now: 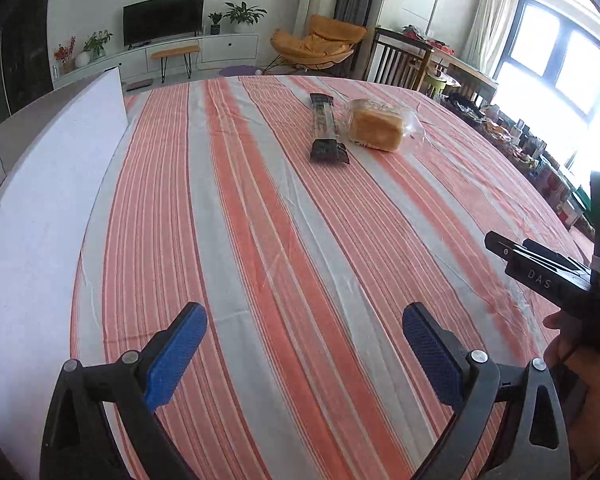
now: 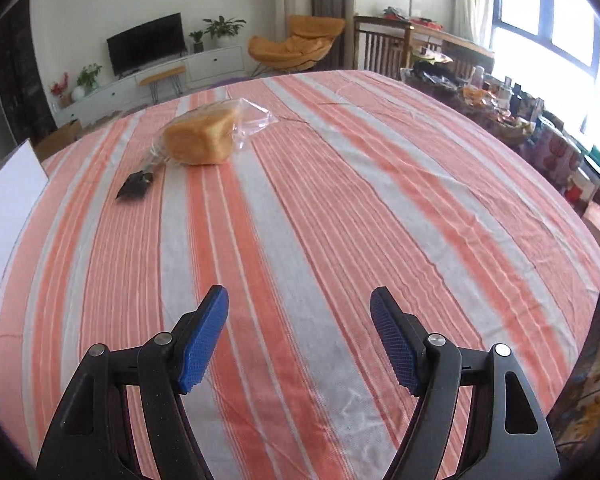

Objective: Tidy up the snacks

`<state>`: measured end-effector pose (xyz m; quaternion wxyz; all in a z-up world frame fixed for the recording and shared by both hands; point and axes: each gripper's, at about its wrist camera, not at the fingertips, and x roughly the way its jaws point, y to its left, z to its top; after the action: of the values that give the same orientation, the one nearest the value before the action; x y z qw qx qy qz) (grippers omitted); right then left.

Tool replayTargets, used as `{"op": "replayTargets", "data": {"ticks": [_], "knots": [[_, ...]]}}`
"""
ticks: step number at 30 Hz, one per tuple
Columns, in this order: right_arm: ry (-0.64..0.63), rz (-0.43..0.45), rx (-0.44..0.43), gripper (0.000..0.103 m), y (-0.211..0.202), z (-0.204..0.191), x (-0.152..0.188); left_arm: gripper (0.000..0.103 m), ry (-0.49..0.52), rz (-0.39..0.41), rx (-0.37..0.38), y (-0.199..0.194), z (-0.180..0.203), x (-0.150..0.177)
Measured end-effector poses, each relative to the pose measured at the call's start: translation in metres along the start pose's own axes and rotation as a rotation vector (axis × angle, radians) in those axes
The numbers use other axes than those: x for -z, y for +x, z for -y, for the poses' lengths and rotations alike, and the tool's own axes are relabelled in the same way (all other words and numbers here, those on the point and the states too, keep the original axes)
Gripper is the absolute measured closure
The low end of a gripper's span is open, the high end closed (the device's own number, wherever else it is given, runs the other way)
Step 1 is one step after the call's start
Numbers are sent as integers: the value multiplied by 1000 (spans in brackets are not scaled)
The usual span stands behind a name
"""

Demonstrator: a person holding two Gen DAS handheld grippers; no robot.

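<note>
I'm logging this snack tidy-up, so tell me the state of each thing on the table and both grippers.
Left gripper: open, empty, above the cloth.
Right gripper: open, empty, above the cloth.
Bagged bread: in clear plastic, lying on the striped tablecloth.
Dark snack packet: flat, beside the bread, unopened as far as visible.
White board: lying at the table's left edge.

We cannot read the print on the dark bar [image 1: 324, 128]; from the right wrist, the bread [image 2: 200, 142] hides most of it. The clutter [image 1: 512, 140] beyond the desk's right edge is too small to identify.
</note>
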<state>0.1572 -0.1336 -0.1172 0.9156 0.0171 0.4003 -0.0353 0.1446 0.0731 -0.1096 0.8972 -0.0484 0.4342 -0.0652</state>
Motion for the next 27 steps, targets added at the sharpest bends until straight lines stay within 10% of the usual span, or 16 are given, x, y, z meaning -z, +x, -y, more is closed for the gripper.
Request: {"op": "replayTargets", "data": {"ticks": [27], "knots": [[26,-65,-2,26,20,11,8,0,46,-51,-137,49,-1,-3]]}}
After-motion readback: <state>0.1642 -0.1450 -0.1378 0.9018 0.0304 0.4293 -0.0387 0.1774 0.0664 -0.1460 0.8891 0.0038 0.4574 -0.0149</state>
